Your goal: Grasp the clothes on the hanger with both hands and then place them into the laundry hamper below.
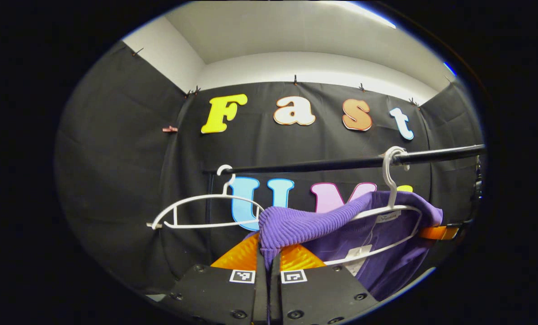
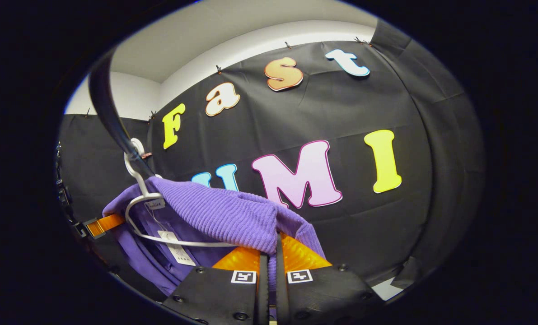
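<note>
Hanging from a black rail (image 1: 323, 164), a purple knitted garment (image 1: 305, 223) is draped over a white hanger (image 1: 393, 212) whose hook loops over the bar. In the left gripper view the left gripper (image 1: 269, 264) has its jaws drawn almost together on a bunched shoulder of the garment — a fold of ribbed fabric runs down into the narrow gap between the two fingers, and both press on it. A second white hanger (image 1: 196, 212), bare, hangs from the same rail further to the left in that view, apart from the clothed one. A white tag (image 1: 359, 255) dangles inside the neck of the garment, just below the hanger's lower wire.

In the right gripper view the right gripper (image 2: 272, 262) grips the other shoulder of the purple knitted garment (image 2: 223, 214) the same way — its jaws nearly closed, with a strip of the knit pinched between them. The white hanger (image 2: 138, 198) sits to the left in that view, hooked on the black rail (image 2: 108, 108), which curves upward across the frame. The garment's body hangs down beneath the hanger wire, and the white tag (image 2: 176, 248) lies against it.
</note>
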`<act>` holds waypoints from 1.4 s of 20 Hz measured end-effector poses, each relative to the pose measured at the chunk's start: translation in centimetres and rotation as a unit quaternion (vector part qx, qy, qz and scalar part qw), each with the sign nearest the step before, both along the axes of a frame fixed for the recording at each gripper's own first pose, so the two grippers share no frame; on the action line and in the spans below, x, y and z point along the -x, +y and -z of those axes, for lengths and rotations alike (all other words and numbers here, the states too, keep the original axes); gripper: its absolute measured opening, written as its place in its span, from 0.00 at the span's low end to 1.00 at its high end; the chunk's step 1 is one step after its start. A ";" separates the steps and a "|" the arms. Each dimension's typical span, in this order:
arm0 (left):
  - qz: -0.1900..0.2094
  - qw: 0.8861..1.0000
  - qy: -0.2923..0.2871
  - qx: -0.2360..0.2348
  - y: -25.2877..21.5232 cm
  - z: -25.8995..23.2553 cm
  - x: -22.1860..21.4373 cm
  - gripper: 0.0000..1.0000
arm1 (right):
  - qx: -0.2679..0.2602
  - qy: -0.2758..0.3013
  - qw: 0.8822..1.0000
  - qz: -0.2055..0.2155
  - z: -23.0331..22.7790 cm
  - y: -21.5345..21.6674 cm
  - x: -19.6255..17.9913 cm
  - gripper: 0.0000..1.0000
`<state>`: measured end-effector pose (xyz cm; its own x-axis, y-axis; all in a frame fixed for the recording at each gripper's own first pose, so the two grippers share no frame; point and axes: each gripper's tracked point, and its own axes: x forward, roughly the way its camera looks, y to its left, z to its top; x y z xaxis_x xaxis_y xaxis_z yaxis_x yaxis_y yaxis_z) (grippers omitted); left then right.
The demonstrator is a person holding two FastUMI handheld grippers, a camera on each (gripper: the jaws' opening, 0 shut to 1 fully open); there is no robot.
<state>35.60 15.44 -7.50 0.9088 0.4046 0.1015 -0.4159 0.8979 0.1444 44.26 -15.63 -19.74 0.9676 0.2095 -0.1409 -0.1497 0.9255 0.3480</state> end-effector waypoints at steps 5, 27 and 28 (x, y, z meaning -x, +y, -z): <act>-0.009 0.998 0.010 -0.053 1.9 -1.9 0.4 0.08 | -0.055 -0.034 0.998 -0.020 -3.7 -0.1 -0.4 0.10; 0.099 0.970 0.153 0.160 1.1 16.6 -3.7 0.07 | -0.217 -0.042 0.973 -0.067 -8.3 1.0 -5.1 0.14; 0.115 0.967 0.159 0.163 -0.4 17.5 -3.7 0.06 | -0.243 -0.030 0.968 -0.060 -7.6 -0.1 -5.3 0.10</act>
